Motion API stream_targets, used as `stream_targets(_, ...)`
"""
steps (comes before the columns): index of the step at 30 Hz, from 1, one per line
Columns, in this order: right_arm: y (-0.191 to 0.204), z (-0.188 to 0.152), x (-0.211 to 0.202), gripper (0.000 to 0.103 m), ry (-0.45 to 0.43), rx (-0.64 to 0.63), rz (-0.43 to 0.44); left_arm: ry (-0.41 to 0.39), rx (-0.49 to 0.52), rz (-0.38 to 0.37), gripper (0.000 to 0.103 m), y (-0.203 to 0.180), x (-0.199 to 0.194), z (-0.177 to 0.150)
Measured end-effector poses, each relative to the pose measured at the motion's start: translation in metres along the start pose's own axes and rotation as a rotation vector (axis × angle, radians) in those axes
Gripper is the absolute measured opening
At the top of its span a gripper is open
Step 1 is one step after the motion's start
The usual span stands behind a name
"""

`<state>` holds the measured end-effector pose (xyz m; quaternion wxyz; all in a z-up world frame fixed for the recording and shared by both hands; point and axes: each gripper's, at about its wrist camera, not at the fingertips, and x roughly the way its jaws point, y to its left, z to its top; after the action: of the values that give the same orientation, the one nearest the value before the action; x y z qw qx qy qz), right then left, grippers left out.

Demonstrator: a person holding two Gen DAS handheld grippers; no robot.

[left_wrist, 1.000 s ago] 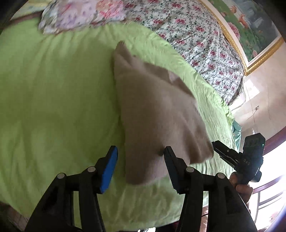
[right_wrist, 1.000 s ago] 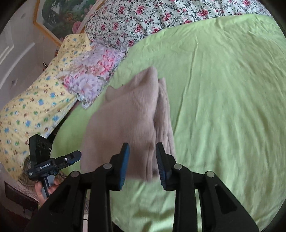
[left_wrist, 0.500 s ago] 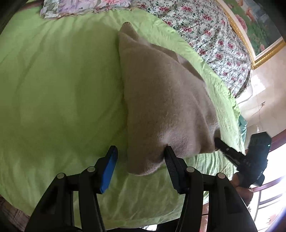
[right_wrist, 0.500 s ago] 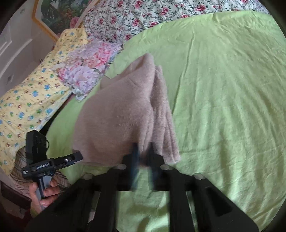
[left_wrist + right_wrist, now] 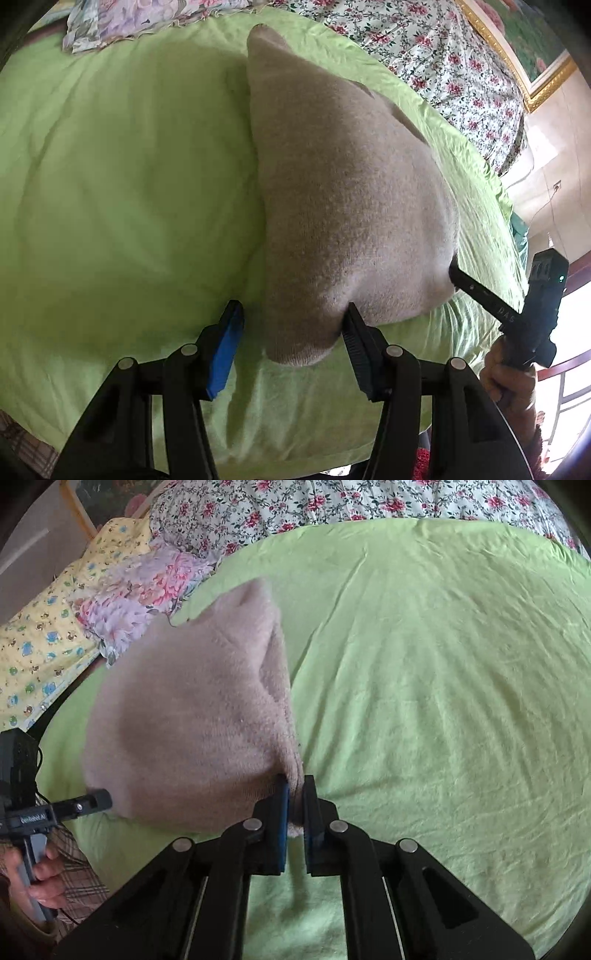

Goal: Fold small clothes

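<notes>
While the beige cloth [image 5: 343, 206] lies folded on the green bed [image 5: 122, 192], the right gripper [image 5: 295, 797] pinches its near corner. The left gripper [image 5: 291, 332] has its jaws spread around the other corner, not squeezing.

The beige folded garment [image 5: 343, 206] is a soft, fuzzy, matt knit with a fine nap. The lime-green bedsheet [image 5: 443, 672] under it is thin, matt, creased cloth. Both black plastic grippers, the left gripper [image 5: 291, 339] and the right gripper [image 5: 294, 812], look smooth and dull, with shiny metal pivot pins.
</notes>
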<state>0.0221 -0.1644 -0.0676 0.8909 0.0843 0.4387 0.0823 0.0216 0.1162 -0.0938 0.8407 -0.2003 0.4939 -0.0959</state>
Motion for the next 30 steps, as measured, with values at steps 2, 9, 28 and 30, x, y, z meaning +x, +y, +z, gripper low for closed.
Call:
stream_targets(2,0.001,-0.001,-0.003,0.008,-0.003,0.002,0.003,-0.007,-0.001,-0.006,0.055,0.001,0.000,-0.001)
stream_targets(9,-0.001,-0.005,-0.010,0.024,-0.020,0.077,0.039,-0.012,-0.002,-0.029,0.055,0.005,-0.005,-0.003)
stream_targets(28,0.052,0.068,-0.005,0.026,-0.104,0.035,0.217,-0.193,0.163,-0.134,0.052,-0.052,-0.044,0.059)
stream_targets(30,0.054,0.075,0.013,0.026,-0.071,0.030,0.193,-0.180,0.141,-0.168,0.052,-0.042,-0.032,0.072)
